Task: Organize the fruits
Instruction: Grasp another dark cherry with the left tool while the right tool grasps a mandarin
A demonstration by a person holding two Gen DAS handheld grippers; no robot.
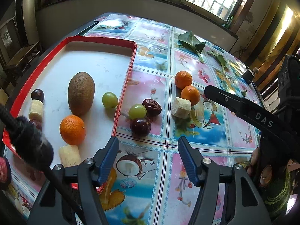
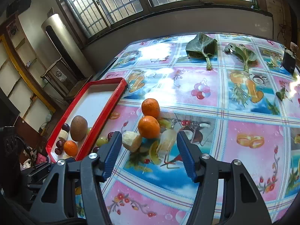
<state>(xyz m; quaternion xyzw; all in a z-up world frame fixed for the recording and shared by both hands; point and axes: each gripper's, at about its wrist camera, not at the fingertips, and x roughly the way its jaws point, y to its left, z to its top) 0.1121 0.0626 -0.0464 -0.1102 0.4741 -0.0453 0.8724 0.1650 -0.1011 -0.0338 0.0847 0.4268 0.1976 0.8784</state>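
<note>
Both tongs are standing wide and empty. The left tongs (image 1: 148, 159) are hovering just short of the dark plum (image 1: 140, 127) on the desk (image 1: 187, 178), dead ahead; beyond lies the red tray (image 1: 127, 75), leftward.

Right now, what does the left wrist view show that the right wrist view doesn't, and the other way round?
Only the left wrist view: the red date, the sugarcane piece at the tray's near end, and the right gripper from the side. Only the right wrist view: a dark pot at the table's far right edge. Both: the red tray, kiwi, two loose oranges, two leaves.
</note>
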